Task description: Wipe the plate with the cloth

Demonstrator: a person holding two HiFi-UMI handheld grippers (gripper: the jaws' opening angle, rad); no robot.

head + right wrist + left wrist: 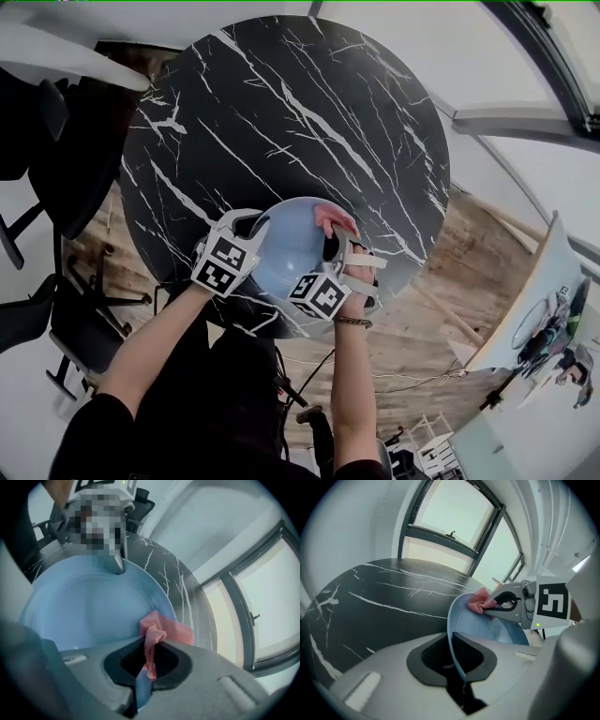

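Left gripper [454,656]: jaws clamped on the rim of the plate [487,630], which tilts away ahead of them. Right gripper [147,660]: jaws pinching the cloth [161,630] against the plate's edge. Plate judged rigid, slick, breakable, so the rim hold suits; cloth limp.

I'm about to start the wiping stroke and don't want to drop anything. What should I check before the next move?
1. Hold of the left gripper on the plate: ok, the rim sits pinched between its jaws.
2. Hold of the right gripper on the cloth: ok, a fold is clamped between its jaws.
3. Cloth on the plate's face: ok, it lies near the far rim.
4. Plate tilted towards the cloth: ok.
5. Plate lifted off the table: cannot tell.
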